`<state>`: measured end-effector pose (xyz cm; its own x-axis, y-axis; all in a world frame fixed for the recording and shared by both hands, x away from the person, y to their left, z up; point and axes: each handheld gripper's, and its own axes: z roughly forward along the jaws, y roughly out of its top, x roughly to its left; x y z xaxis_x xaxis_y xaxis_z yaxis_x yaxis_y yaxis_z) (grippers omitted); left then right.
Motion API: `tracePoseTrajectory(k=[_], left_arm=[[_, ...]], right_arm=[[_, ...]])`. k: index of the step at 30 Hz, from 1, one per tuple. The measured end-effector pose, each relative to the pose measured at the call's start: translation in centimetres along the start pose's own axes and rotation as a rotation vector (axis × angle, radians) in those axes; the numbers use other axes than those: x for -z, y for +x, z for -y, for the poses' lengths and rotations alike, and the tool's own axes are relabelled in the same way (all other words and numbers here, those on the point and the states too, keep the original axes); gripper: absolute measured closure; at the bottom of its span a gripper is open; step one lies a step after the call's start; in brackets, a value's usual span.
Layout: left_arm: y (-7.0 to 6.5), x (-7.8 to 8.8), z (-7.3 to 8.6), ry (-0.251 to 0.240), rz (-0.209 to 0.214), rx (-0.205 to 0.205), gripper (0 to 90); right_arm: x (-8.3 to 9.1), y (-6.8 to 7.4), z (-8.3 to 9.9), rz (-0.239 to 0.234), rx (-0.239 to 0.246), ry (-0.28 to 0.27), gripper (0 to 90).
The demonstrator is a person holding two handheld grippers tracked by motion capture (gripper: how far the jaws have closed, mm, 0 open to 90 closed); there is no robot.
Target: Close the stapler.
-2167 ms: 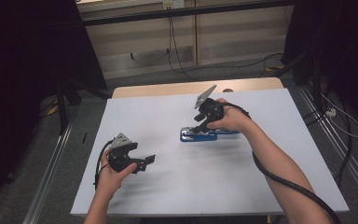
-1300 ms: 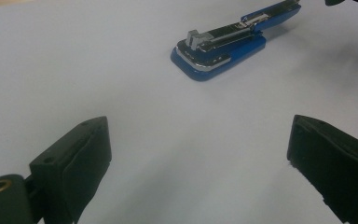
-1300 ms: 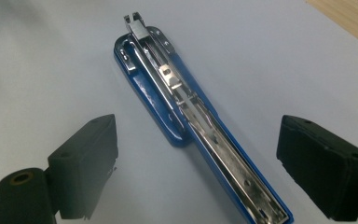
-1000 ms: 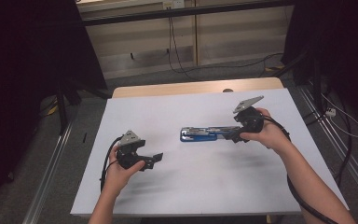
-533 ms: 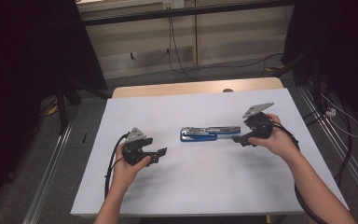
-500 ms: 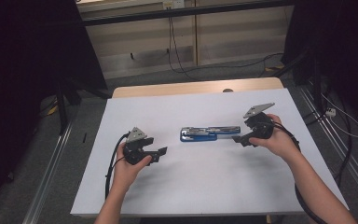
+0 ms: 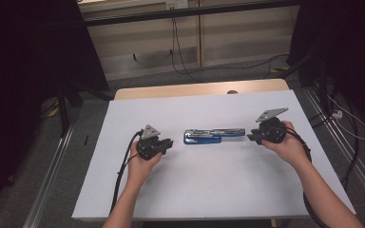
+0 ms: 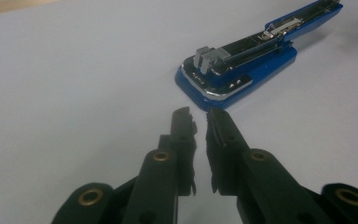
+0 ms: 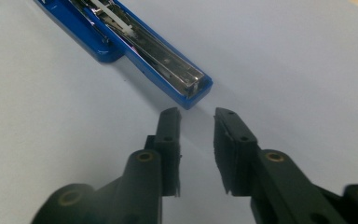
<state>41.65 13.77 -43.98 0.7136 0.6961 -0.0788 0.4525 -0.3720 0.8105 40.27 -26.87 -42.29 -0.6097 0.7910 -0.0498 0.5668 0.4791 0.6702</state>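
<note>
Both hands have closed in on the opened blue stapler [image 7: 214,135] at mid-table, left gripper [image 7: 166,144] at its nine o'clock, right gripper [image 7: 253,137] at three. Left gripper view: jaws just narrowed, nearly together, empty. Right gripper view: jaws just narrowed, slightly apart, empty, short of the stapler's tip.

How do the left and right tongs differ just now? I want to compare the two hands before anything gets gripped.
The left tongs have closed to a narrow slit; the right tongs have also been closing but keep a wider gap. The left tongs face the stapler's broad hinged end, the right tongs its slim open end. Both hold nothing and stop short of the stapler.
</note>
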Motion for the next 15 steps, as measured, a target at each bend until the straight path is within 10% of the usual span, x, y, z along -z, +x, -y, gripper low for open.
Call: tracePoseTrajectory(k=[15], left_arm=[[-0.4, -3.3, -0.6, 0.003, 0.002, -0.015, 90.0]], right_arm=[[-1.6, -0.5, 1.5, 0.02, -0.029, 0.016, 90.0]])
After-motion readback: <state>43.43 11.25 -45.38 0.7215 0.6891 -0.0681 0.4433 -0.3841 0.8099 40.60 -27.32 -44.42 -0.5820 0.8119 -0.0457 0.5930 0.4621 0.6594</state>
